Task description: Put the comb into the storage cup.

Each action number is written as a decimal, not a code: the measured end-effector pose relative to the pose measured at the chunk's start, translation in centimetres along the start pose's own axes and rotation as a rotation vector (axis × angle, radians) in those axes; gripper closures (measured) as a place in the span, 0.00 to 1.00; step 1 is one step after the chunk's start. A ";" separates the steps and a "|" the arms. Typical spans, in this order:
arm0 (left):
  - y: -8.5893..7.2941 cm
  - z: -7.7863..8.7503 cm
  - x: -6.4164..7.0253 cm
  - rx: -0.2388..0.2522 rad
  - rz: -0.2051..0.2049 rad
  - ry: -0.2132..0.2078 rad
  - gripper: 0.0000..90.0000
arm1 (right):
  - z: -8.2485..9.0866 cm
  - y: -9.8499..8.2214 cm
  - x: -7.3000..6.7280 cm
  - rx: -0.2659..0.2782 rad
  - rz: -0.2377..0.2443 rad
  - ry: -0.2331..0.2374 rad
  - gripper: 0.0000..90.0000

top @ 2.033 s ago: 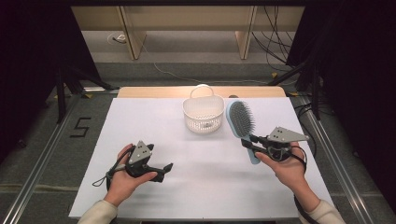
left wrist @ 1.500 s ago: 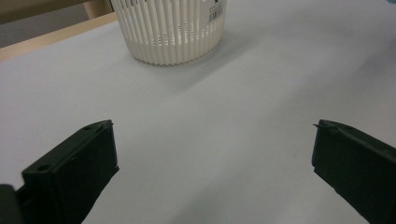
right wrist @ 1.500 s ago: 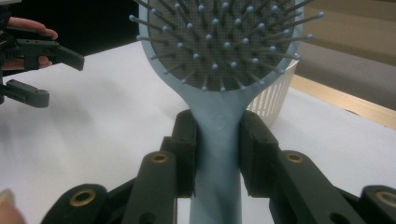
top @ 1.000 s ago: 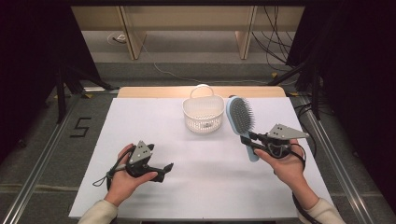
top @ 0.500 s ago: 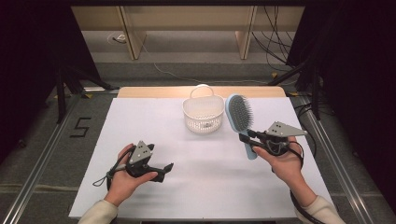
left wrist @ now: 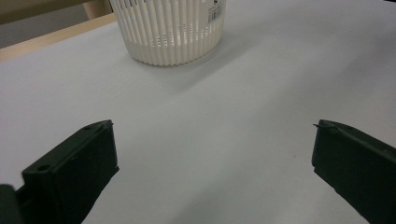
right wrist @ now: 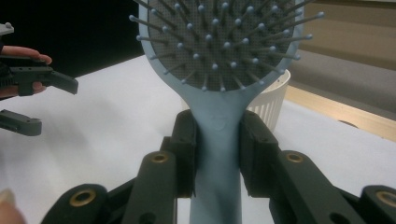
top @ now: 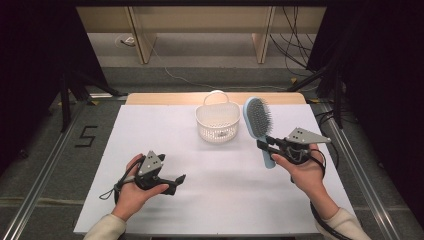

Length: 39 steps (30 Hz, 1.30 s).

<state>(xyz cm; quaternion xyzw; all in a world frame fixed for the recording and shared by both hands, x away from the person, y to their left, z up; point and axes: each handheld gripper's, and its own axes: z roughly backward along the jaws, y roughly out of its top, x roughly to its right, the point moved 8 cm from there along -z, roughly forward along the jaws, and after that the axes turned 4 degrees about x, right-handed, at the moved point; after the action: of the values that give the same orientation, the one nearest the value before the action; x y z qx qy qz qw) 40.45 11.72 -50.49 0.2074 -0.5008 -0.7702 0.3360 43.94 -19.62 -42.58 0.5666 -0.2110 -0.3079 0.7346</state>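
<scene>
A light blue hairbrush (top: 256, 116) with dark bristles is held by its handle (right wrist: 218, 135) in my right gripper (top: 265, 145), at the right of the white table (top: 225, 200). The jaws are shut on the handle, one pad on each side, and the brush head (right wrist: 219, 42) is raised above the table, beside the white slatted basket (top: 217, 121). My left gripper (top: 176, 180) rests low at the front left, with its jaws wide open and nothing between them (left wrist: 212, 154). The basket (left wrist: 170, 28) stands ahead of it.
The basket (right wrist: 270, 100) sits at the middle back of the table, just left of the brush head. A wooden strip (top: 165, 98) edges the table's far side. Dark curtains and stands flank both sides. My left gripper (right wrist: 28, 100) shows far off across bare white tabletop.
The brush head has tipped up off the table and a little toward the basket, with the right gripper still shut on the handle. The left hand has not moved.
</scene>
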 end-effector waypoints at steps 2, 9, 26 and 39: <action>0.0 0.0 0.0 0.001 0.001 0.000 0.00 | 0.0 0.0 0.0 0.001 -0.002 -0.001 0.78; 0.0 0.0 0.0 0.001 0.001 -0.001 0.00 | -0.3 0.2 0.1 0.004 -0.004 -0.002 0.78; 0.0 0.0 0.0 -0.001 -0.001 0.001 0.00 | -0.5 0.9 0.3 0.020 -0.006 -0.007 0.78; 0.0 0.0 0.0 -0.002 -0.001 0.003 0.00 | -0.9 1.3 0.3 0.027 -0.006 -0.007 0.78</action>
<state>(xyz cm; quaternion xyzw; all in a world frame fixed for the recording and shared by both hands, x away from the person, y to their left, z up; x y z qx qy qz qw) 40.47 11.72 -50.53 0.2086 -0.4994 -0.7706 0.3365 45.02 -18.97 -41.59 0.5761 -0.2162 -0.3092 0.7251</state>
